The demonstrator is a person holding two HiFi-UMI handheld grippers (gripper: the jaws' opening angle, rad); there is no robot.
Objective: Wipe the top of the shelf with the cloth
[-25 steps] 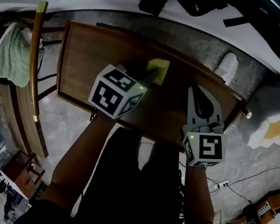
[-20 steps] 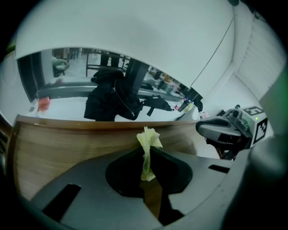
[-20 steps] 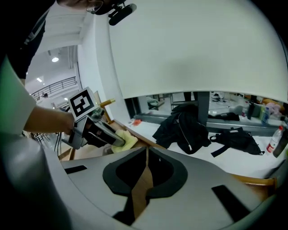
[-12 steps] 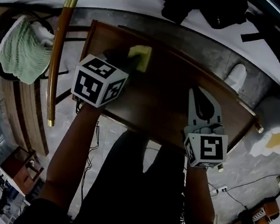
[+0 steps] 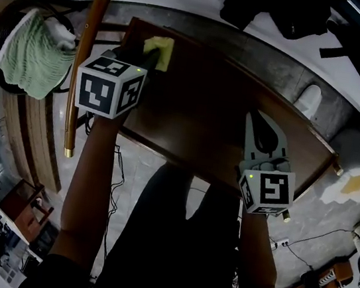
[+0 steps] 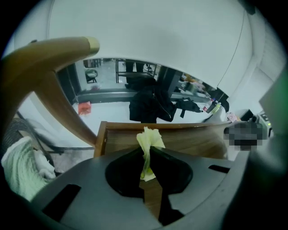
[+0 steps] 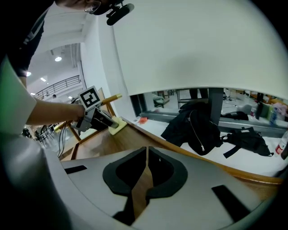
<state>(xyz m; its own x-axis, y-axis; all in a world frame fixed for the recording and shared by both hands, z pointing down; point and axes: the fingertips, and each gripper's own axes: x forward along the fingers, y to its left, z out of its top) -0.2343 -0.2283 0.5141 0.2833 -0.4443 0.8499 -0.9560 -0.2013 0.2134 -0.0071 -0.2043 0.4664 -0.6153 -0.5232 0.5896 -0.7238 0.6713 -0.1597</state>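
Observation:
The shelf top [image 5: 203, 120] is a dark brown wooden board with a raised rim. A small yellow cloth [image 5: 159, 51] lies pressed on its far left corner. My left gripper [image 5: 148, 55] is shut on the cloth, which sticks up between the jaws in the left gripper view [image 6: 148, 150]. From the right gripper view the cloth [image 7: 116, 125] shows at the far end of the board. My right gripper [image 5: 261, 122] hovers over the right half of the shelf, shut with nothing in it; its jaws meet [image 7: 147, 152].
A curved wooden chair back [image 5: 85, 59] with a green knitted cloth [image 5: 33, 51] stands left of the shelf. Black bags and a jacket [image 5: 280, 11] lie on the white floor beyond. Cables [image 5: 300, 238] run on the floor at the right.
My left gripper has slid the cloth leftward and away along the shelf, from its middle to the far left corner. My right gripper has stayed in place.

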